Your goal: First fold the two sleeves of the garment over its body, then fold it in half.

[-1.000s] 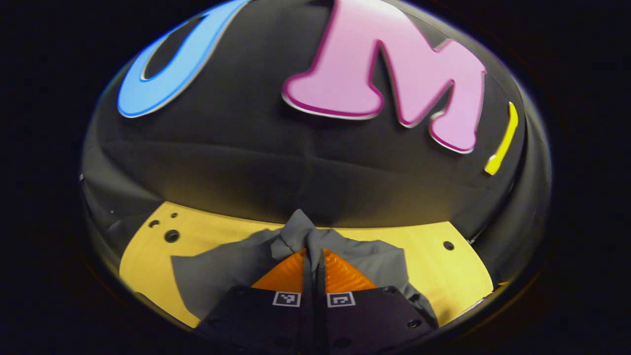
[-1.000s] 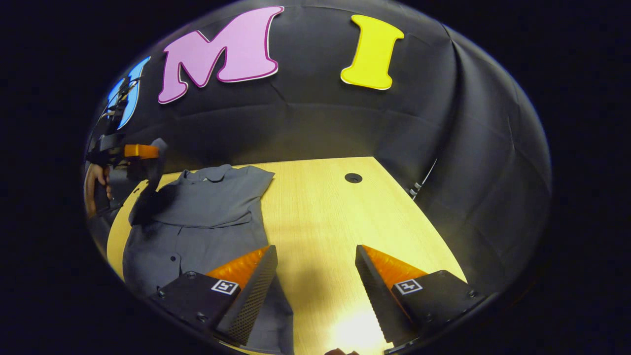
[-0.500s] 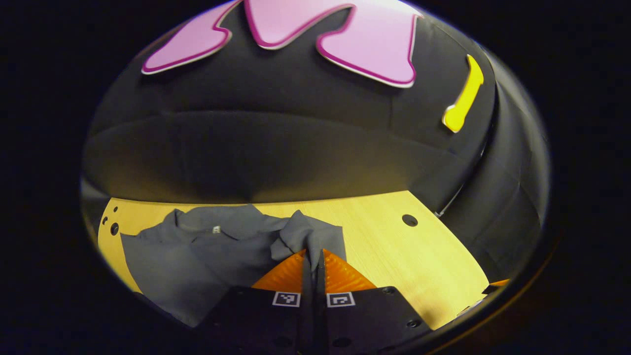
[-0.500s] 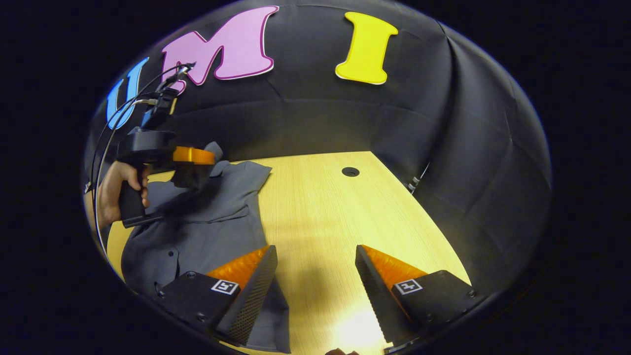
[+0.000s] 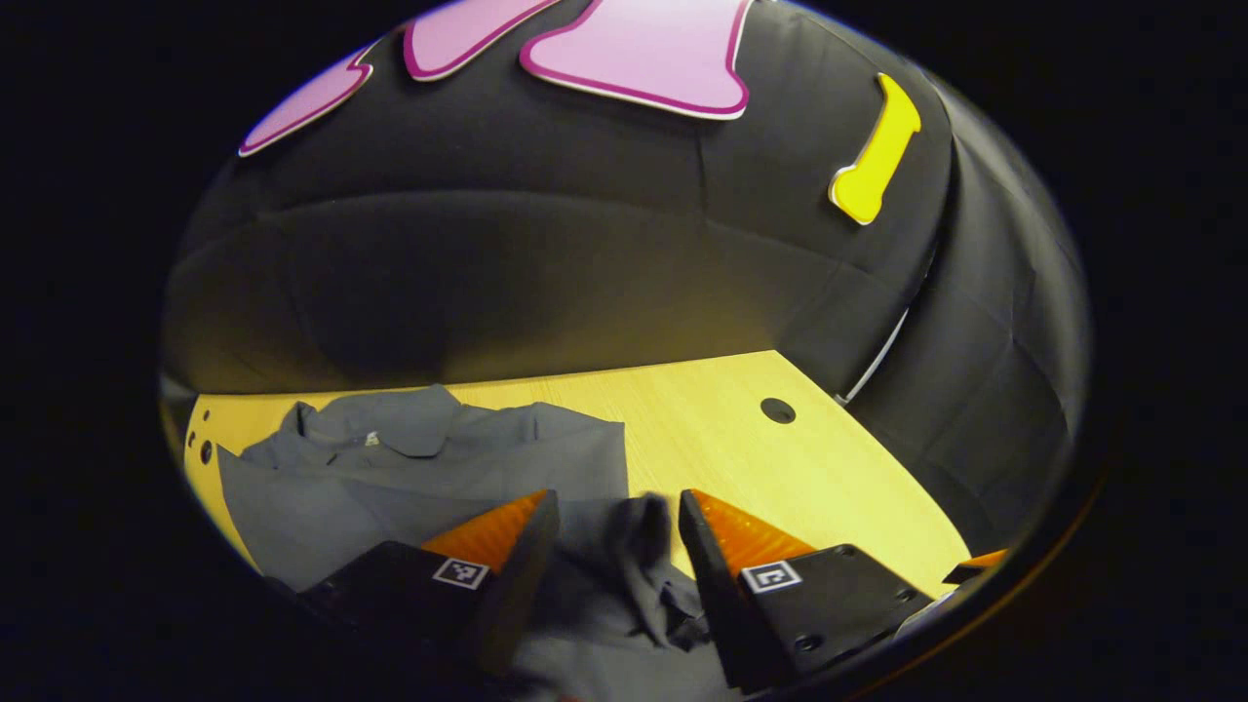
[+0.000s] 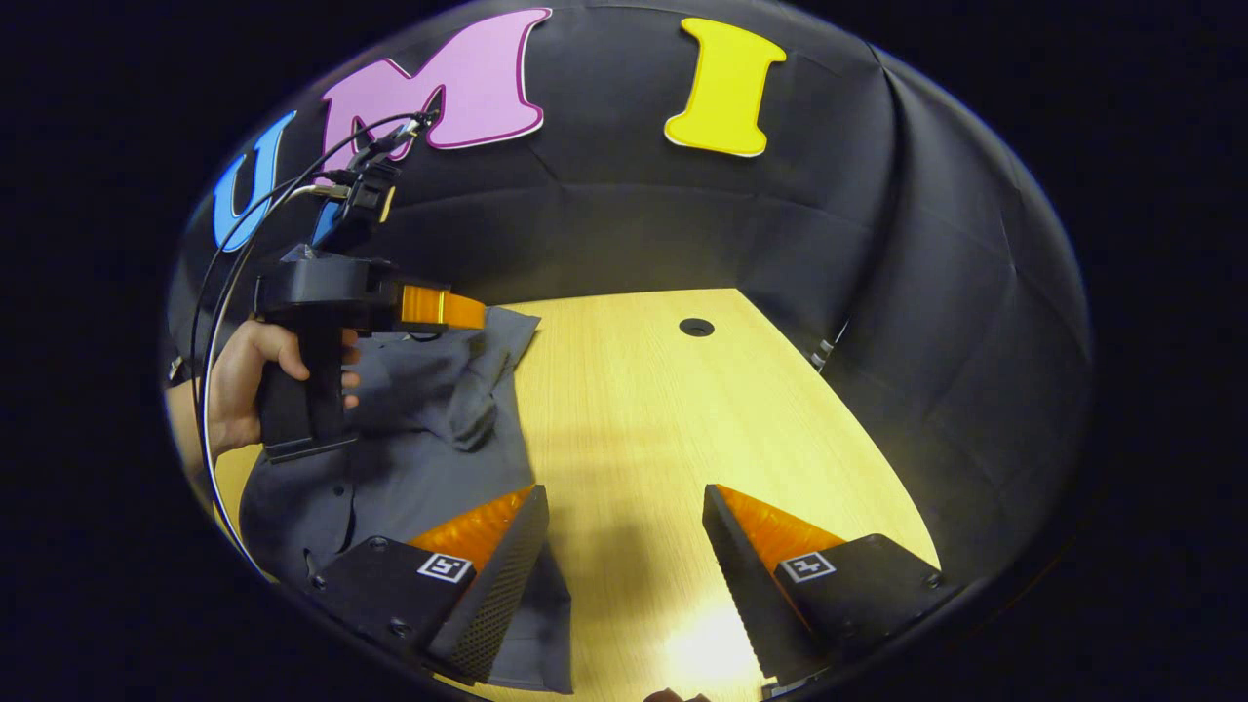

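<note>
A grey button shirt (image 5: 409,468) lies flat on the yellow table (image 5: 780,478), collar toward the wall. My left gripper (image 5: 612,517) hovers open above the shirt's right edge. A bunched sleeve (image 5: 639,556) hangs loose between its fingers, touching neither. In the right gripper view the shirt (image 6: 409,468) fills the table's left side, and the left gripper (image 6: 476,314), held by a hand (image 6: 239,380), floats over it with the sleeve (image 6: 478,390) drooping below. My right gripper (image 6: 624,502) is open over bare wood beside the shirt's hem, holding nothing.
The table (image 6: 663,429) has a round cable hole (image 6: 696,327) near the back, also seen as a hole (image 5: 777,409) in the left gripper view. Small holes (image 5: 205,450) mark the far left corner. Black cloth walls close the back and right.
My left gripper carried the sleeve rightward across the shirt's body, then opened and let it go. The sleeve is dropping onto the shirt. The right gripper has barely moved.
</note>
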Tool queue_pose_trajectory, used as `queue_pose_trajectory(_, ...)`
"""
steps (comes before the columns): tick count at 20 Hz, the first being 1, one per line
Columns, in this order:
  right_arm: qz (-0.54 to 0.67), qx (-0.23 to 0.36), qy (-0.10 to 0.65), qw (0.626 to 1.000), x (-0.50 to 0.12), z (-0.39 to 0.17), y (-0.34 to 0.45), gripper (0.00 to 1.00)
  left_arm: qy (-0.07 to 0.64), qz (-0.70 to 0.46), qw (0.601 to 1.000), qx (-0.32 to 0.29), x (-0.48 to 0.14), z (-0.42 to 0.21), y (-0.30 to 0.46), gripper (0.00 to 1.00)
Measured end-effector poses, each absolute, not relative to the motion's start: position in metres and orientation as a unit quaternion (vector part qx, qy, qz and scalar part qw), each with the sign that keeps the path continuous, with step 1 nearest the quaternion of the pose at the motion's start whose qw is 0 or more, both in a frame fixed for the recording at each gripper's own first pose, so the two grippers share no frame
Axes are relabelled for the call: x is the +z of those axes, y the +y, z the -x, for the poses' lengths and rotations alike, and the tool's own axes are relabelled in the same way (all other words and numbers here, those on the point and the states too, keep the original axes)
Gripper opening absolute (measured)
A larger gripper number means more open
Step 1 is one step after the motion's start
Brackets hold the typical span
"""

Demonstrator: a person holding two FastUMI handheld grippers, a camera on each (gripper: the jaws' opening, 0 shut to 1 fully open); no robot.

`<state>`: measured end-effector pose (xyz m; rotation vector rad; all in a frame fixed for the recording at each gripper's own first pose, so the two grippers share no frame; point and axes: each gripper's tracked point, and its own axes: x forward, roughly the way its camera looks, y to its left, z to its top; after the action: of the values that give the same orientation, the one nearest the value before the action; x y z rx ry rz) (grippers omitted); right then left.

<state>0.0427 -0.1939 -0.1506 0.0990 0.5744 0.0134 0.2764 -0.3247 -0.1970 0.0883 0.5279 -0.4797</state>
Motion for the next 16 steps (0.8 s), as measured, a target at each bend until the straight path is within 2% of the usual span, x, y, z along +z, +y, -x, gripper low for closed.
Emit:
queue_pose_trajectory(1,-0.047,0.012,0.284,0.957,-0.151,-0.041,-0.191,0.98,0.253,-0.047,0.938,-0.23,-0.192,-0.272,-0.317,0.84)
queue_pose_trajectory(2,-0.045,0.016,0.284,0.957,-0.151,-0.039,-0.189,0.98,0.251,-0.046,0.94,-0.227,-0.191,-0.269,-0.309,0.97)
queue_pose_trajectory(9,-0.048,0.057,0.31,0.948,-0.163,-0.016,-0.16,0.98,0.272,-0.035,0.946,-0.171,-0.18,-0.208,-0.196,0.98)
queue_pose_trajectory(10,-0.046,0.065,0.316,0.945,-0.167,-0.011,-0.154,0.98,0.277,-0.037,0.947,-0.159,-0.184,-0.195,-0.176,0.92)
queue_pose_trajectory(11,-0.041,0.074,0.324,0.942,-0.171,-0.006,-0.147,0.98,0.284,-0.039,0.947,-0.147,-0.188,-0.179,-0.151,0.96)
queue_pose_trajectory(13,-0.035,0.086,0.336,0.937,-0.18,0.003,-0.137,0.98,0.297,-0.048,0.945,-0.126,-0.198,-0.15,-0.111,0.96)
queue_pose_trajectory(15,-0.038,0.098,0.352,0.93,-0.19,0.014,-0.126,0.98,0.308,-0.06,0.944,-0.097,-0.209,-0.119,-0.071,0.92)
queue_pose_trajectory(16,-0.04,0.101,0.359,0.927,-0.196,0.018,-0.123,0.98,0.317,-0.061,0.943,-0.083,-0.214,-0.105,-0.052,0.96)
